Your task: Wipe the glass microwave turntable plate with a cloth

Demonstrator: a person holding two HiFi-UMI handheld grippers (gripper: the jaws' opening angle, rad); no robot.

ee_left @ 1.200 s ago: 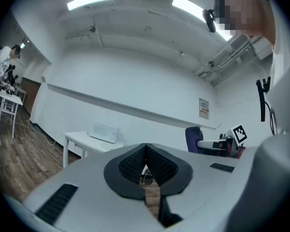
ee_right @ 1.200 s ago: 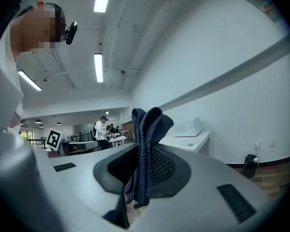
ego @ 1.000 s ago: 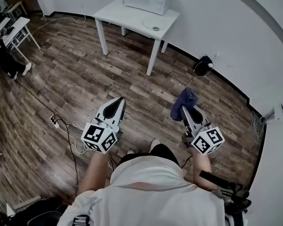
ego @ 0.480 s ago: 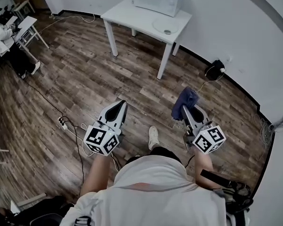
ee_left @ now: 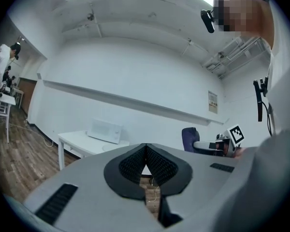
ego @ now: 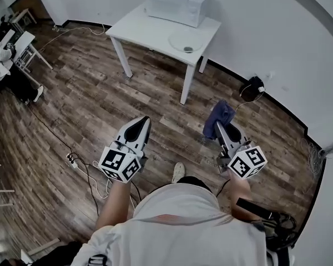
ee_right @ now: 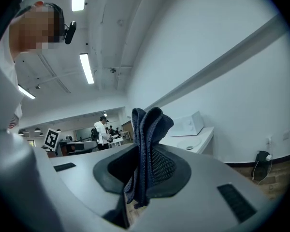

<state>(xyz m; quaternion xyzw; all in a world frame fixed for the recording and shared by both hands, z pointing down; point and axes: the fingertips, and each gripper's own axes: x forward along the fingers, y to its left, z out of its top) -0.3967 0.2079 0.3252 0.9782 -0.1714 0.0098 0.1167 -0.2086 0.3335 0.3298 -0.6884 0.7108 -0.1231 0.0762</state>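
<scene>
The round glass turntable plate (ego: pixel 184 40) lies on a white table (ego: pixel 150 29), beside a white microwave (ego: pixel 176 3), far ahead of both grippers. The plate (ee_right: pixel 192 145) also shows small in the right gripper view. My right gripper (ego: pixel 217 124) is shut on a folded dark blue cloth (ego: pixel 218 117), which sticks up between its jaws (ee_right: pixel 145 144). My left gripper (ego: pixel 141 122) is shut with nothing in it; its jaws meet at the tips (ee_left: pixel 145 147). Both are held low over the wooden floor, about waist height, well short of the table.
A power strip and cables (ego: pixel 80 162) trail over the floor at the left. A dark bag (ego: pixel 250 87) sits by the wall at the right. Another desk with seated people (ego: pixel 8 49) is at far left. My foot (ego: pixel 178 172) shows below the grippers.
The view has shifted as I walk; the table with the plate and microwave sits a little nearer. Both grippers keep their hold and their stance.
</scene>
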